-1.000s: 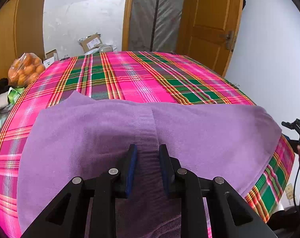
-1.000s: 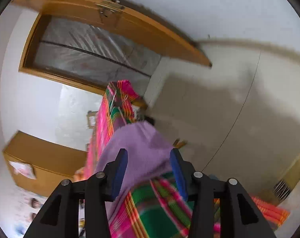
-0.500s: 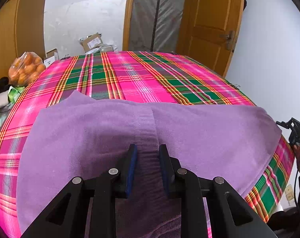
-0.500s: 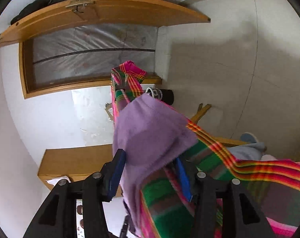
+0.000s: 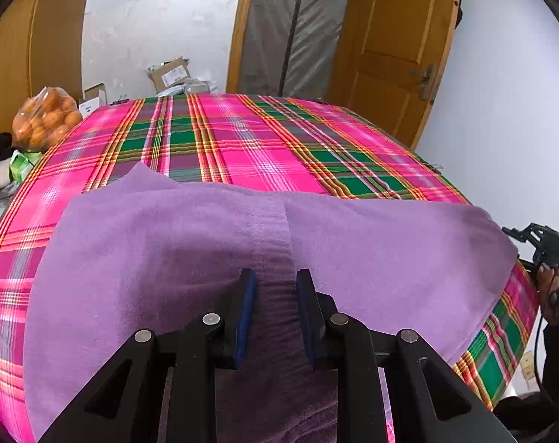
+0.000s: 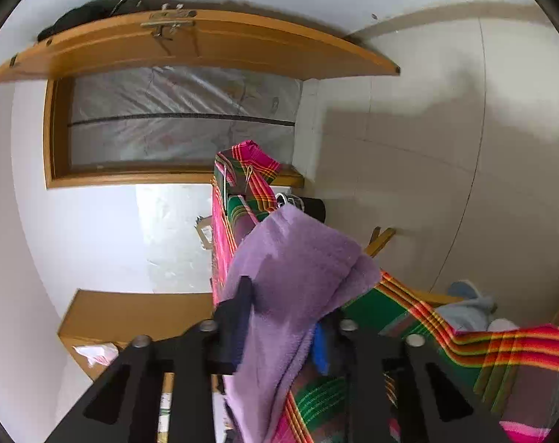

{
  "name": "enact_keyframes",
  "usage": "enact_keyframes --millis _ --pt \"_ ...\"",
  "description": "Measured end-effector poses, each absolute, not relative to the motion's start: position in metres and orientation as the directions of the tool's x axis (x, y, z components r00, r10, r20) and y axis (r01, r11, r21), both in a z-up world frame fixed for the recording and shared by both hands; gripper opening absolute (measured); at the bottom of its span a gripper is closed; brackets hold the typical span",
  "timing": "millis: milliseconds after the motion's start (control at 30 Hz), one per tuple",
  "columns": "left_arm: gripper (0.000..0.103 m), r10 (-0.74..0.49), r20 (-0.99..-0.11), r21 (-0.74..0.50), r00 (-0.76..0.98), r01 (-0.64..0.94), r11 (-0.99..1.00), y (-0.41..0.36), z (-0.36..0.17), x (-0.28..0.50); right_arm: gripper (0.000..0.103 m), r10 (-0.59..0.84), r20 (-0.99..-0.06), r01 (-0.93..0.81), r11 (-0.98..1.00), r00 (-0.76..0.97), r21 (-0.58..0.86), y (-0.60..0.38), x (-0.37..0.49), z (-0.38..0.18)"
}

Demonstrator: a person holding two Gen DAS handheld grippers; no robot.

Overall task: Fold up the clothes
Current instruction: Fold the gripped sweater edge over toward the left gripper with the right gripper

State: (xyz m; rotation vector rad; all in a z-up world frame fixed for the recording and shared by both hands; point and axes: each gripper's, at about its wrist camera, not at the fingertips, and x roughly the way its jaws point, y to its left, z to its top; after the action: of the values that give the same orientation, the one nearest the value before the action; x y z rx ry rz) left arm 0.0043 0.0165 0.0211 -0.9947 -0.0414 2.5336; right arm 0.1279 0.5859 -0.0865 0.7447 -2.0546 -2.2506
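A purple fleece garment (image 5: 371, 251) lies spread across the near half of a table covered in pink and green plaid cloth (image 5: 242, 140). My left gripper (image 5: 274, 277) is shut on a bunched ridge at the garment's near middle. At the table's right edge, my right gripper (image 6: 283, 313) is rolled on its side. Its jaws are closing, and the garment's overhanging corner (image 6: 298, 258) fills the gap between the pads. A hand (image 5: 552, 284) holding that gripper shows in the left wrist view.
A bag of oranges (image 5: 45, 118) sits off the table's far left corner. Cardboard boxes (image 5: 170, 74) lie behind the table. A wooden door (image 5: 394, 48) stands at the back right. The plaid cloth hangs over the right edge (image 6: 445, 332) towards a tiled floor (image 6: 427, 184).
The right gripper's jaws went from wide apart to narrow around the garment's corner, and its view rolled. The left gripper and the cloth it holds have not moved.
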Motion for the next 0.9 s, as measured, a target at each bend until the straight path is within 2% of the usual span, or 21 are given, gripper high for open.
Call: enact_keyframes --millis 100,300,567,900 --pt "0.023 0.391 -0.644 -0.178 -0.658 -0.368 -0.913 0.017 0.021 0.004 0.014 -0.298 -0.344 -0.295 -0.198 -0.89 0.935 0.585 0.128 -0.073" --pt "0.023 0.396 -0.641 -0.186 -0.657 -0.368 -0.911 0.016 0.021 0.004 0.008 -0.282 -0.298 -0.208 -0.308 -0.912 0.928 0.579 0.124 -0.033" --pt "0.023 0.402 -0.635 -0.192 -0.66 -0.37 -0.909 0.014 0.022 0.004 0.006 -0.317 -0.253 -0.091 -0.446 -0.914 0.89 0.55 0.109 0.028" --pt "0.023 0.423 -0.614 -0.205 -0.666 -0.383 -0.901 0.011 0.024 0.008 0.006 -0.437 -0.227 0.072 -0.569 -0.87 0.819 0.48 0.087 0.091"
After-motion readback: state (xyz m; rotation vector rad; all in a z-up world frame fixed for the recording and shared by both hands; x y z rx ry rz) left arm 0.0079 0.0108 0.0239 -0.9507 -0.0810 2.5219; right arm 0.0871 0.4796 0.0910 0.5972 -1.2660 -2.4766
